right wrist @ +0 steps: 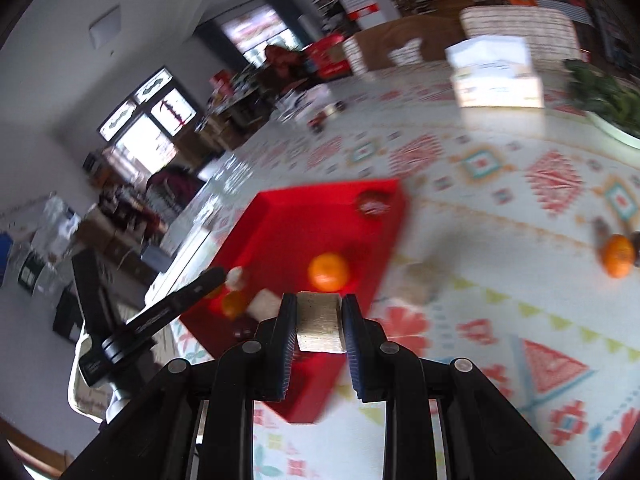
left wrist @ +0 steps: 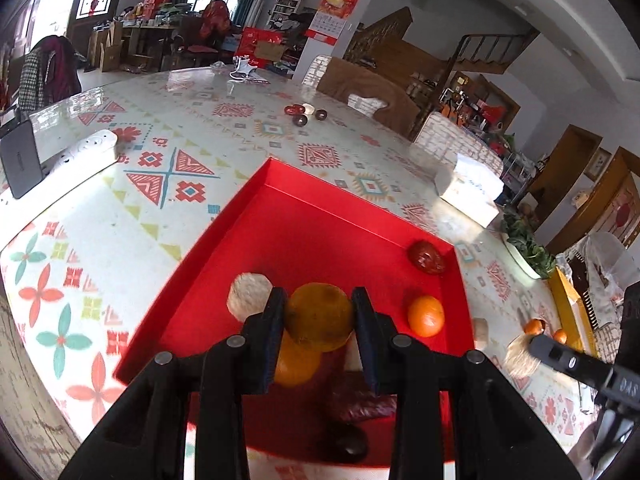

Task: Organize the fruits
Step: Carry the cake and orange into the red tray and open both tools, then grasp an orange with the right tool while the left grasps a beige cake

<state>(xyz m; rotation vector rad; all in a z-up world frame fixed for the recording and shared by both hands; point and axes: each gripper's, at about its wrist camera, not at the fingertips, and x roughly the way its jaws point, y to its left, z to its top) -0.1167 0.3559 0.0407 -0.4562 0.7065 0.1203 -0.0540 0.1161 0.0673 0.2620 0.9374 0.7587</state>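
A red tray (left wrist: 256,216) lies on the patterned table. My left gripper (left wrist: 319,322) is shut on a dull orange fruit (left wrist: 319,316) and holds it above the tray. In the tray lie a bright orange (left wrist: 426,316), a red date (left wrist: 426,257), a pale round slice (left wrist: 248,296), another orange (left wrist: 294,364) and dark dates (left wrist: 360,404). My right gripper (right wrist: 319,322) is shut on a pale beige block (right wrist: 320,322) over the tray's (right wrist: 288,224) near corner. The right wrist view is blurred.
An orange (right wrist: 618,256) with a dark fruit beside it lies on the table right of the tray. Dark fruits (left wrist: 300,120) sit far back. A white tissue box (left wrist: 472,188), a green plant dish (left wrist: 524,244), a white power strip (left wrist: 90,148) and a dark device (left wrist: 20,160) stand around.
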